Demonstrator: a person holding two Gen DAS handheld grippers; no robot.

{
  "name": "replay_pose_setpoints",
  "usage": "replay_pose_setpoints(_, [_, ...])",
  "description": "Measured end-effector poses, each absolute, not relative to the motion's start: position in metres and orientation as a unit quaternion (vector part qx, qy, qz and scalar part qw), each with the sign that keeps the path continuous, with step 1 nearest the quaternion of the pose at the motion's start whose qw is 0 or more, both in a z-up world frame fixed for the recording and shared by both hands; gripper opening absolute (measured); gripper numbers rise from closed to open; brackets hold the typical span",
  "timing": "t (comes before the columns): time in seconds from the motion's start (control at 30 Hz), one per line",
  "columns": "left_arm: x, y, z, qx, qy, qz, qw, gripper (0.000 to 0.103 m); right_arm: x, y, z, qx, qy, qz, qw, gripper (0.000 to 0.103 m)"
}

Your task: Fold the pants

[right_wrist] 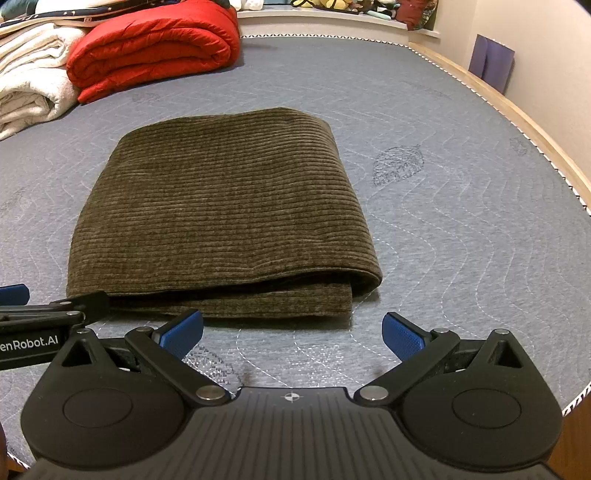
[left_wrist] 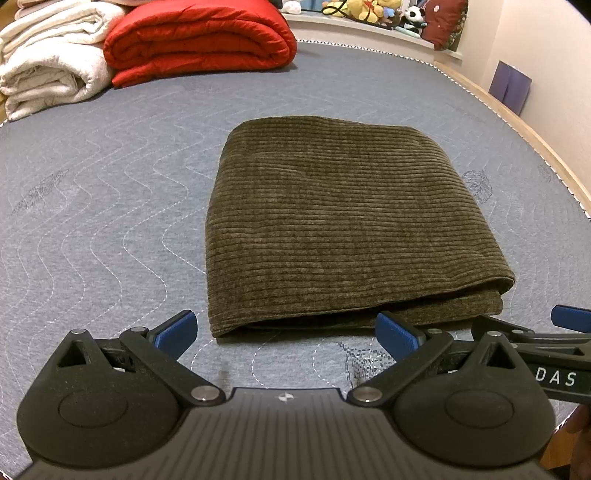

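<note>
The olive-brown corduroy pants lie folded into a compact rectangle on the grey quilted mattress; they also show in the right wrist view. The layered open edges face me, with the rounded fold at the near right corner. My left gripper is open and empty, just in front of the near edge. My right gripper is open and empty, in front of the pants' near right corner. Each gripper shows at the edge of the other's view.
A folded red quilt and cream blankets lie at the far left of the mattress. The wooden bed edge runs along the right. Plush toys sit on the far ledge. A purple item leans on the wall.
</note>
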State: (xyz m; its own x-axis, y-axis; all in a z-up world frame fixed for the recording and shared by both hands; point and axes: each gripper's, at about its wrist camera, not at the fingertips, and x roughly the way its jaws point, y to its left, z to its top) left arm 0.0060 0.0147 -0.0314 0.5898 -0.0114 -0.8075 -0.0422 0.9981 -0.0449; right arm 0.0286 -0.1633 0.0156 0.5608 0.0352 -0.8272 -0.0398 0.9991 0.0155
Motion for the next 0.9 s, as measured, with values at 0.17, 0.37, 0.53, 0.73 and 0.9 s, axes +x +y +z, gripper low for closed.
replay_pose_setpoints(0.17, [0.0057,0.0136,-0.0308,-0.03,0.452,0.008,0.892,0.103,0.0293,-0.1648,0.0142,0.001,0.472,0.018,0.881,0.102])
replay_pose_setpoints(0.37, [0.0046,0.0125,-0.0301,-0.032,0.45,0.004,0.892,0.103,0.0303,-0.1662,0.0125,0.002,0.475,0.013,0.88,0.102])
replay_pose_setpoints(0.53, [0.0041,0.0121,-0.0292,-0.032,0.448,0.001,0.894,0.103,0.0307,-0.1659,0.0121,0.003,0.477,0.011,0.879,0.102])
replay_pose_setpoints(0.73, [0.0031,0.0121,-0.0279,-0.032,0.446,-0.004,0.895,0.103,0.0314,-0.1663,0.0106,0.001,0.479,0.011,0.878,0.102])
replay_pose_setpoints(0.9, [0.0033,0.0126,-0.0278,-0.032,0.445,-0.005,0.895,0.103,0.0313,-0.1663,0.0103,0.003,0.479,0.011,0.878,0.102])
